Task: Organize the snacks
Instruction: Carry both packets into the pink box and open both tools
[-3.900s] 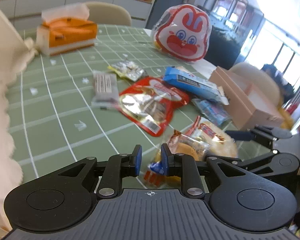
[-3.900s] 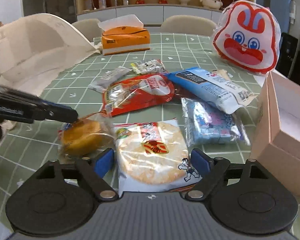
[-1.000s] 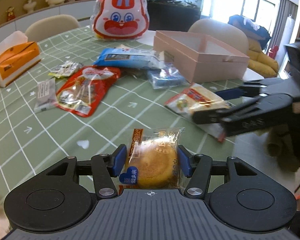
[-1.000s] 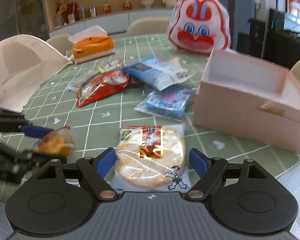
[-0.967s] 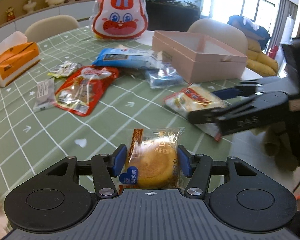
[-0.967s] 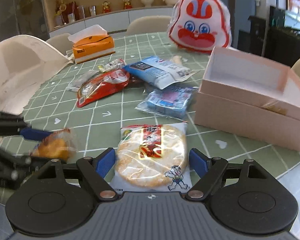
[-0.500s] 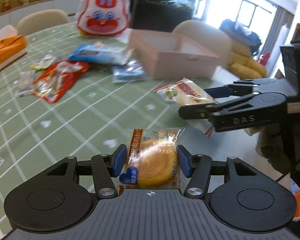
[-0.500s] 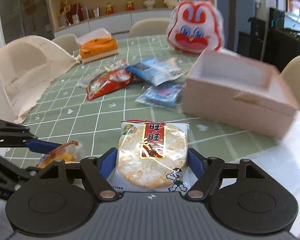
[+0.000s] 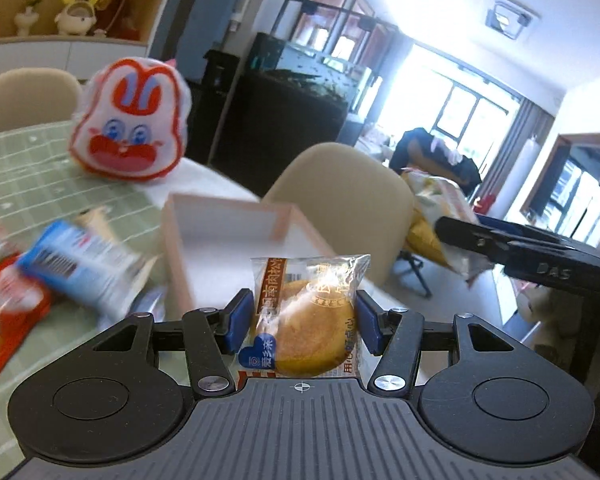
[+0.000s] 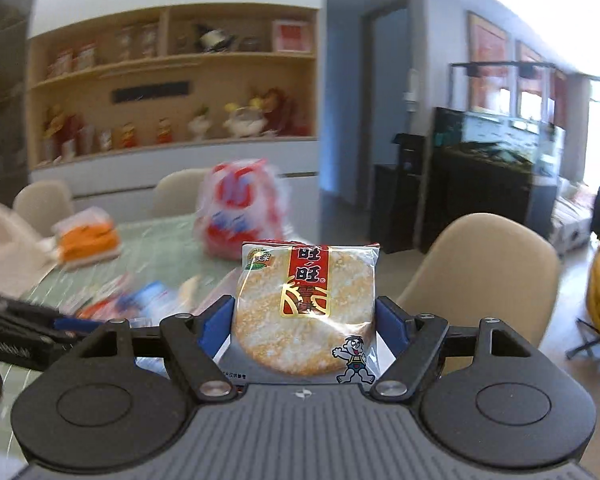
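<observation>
From the left wrist view, the left gripper [image 9: 302, 322] has its blue pads clamped on either side of a round golden cake sealed in a clear plastic wrapper [image 9: 310, 320], carried in the air just short of the open pale pink cardboard box [image 9: 236, 232]. Beyond the box sits a red-and-white rabbit-face bag [image 9: 130, 130]; to its left lie blurred packets on the green checked tablecloth [image 9: 20, 184]. The cake looks light and soft, its film slippery, so a gentle squeeze across its middle seems best.

From the right wrist view, the right gripper [image 10: 304, 328] is closed on the edges of a flat round rice cracker in a clear printed packet [image 10: 306, 308], held above the box, which is hidden here. It is likely brittle; grip the rim lightly.
</observation>
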`<state>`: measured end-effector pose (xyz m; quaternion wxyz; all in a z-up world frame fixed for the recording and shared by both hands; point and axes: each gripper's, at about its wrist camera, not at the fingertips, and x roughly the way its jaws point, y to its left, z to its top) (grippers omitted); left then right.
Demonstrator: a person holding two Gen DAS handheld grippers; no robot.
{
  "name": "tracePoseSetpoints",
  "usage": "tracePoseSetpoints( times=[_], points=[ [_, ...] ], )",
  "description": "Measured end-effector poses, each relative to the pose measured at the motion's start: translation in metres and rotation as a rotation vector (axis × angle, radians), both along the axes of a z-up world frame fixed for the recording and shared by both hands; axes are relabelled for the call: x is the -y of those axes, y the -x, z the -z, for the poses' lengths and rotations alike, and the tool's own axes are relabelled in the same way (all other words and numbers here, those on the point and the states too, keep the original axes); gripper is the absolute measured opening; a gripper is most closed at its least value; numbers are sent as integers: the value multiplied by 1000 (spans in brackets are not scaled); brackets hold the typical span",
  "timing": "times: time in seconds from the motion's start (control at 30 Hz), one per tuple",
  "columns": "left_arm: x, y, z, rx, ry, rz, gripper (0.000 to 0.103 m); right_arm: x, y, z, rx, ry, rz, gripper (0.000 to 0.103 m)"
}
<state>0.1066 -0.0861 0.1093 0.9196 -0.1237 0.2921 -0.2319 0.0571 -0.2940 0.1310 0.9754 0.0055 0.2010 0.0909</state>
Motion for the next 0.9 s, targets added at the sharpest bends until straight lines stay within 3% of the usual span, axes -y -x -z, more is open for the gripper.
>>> tracePoseSetpoints(
  times=[0.17, 0.3, 0.33, 0.53, 0.63, 0.77, 0.9],
  points=[
    [50, -92, 19, -74, 39, 10, 61, 39, -49, -1, -36, -42, 106, 76],
    [81, -152, 62, -226, 8, 22, 60, 53, -83, 12, -86, -49, 144, 76],
    [80, -157, 71, -247, 34, 33, 60, 51, -89, 15, -96, -49, 144, 76],
    [44, -155, 80, -211, 175, 59, 61, 19, -141, 30, -176, -50, 58, 76],
    [55, -156, 93, -250, 94, 145, 61, -14, -183, 46, -290, -58, 2, 76],
    [60, -134, 86, -126, -31, 163, 55, -39, -230, 72, -445, -44, -13, 76],
    [43, -137, 89, -150, 50, 134, 55, -46, -256, 89, -567, -17, -44, 76]
  ],
)
